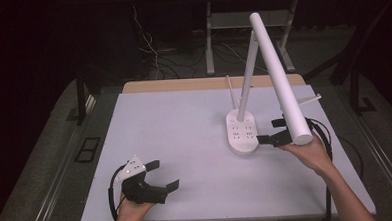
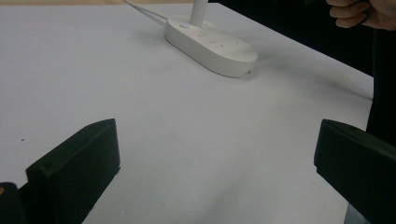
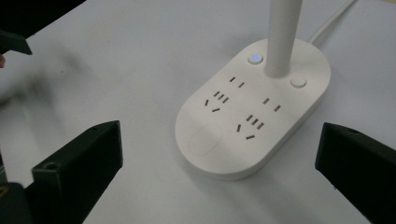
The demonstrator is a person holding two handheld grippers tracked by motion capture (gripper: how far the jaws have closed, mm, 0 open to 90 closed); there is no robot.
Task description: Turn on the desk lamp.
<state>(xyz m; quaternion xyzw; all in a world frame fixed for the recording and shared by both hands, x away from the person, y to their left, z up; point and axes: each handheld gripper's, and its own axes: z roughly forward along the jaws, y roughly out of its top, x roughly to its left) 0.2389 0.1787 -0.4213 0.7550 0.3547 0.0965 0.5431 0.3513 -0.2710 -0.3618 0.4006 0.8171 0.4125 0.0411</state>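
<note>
A white desk lamp stands on the white table (image 1: pixel 174 126). Its oval base (image 1: pixel 242 132) carries power sockets and two round buttons, one lit blue (image 3: pixel 255 58). A thin stem (image 1: pixel 248 73) rises from the base to a long tube head (image 1: pixel 280 77) that slants down to the right. My right gripper (image 1: pixel 270 131) hovers open just right of the base, its jaws wide apart with the base (image 3: pixel 254 112) ahead between them. My left gripper (image 1: pixel 163 175) is open near the table's front left, empty, with the base (image 2: pixel 210 44) far ahead.
The lamp's white cable (image 1: pixel 230 91) runs off the back of the table. A wooden strip (image 1: pixel 183 84) lines the far edge. Beyond it stand metal table legs (image 1: pixel 209 45) and loose cables on a dark floor.
</note>
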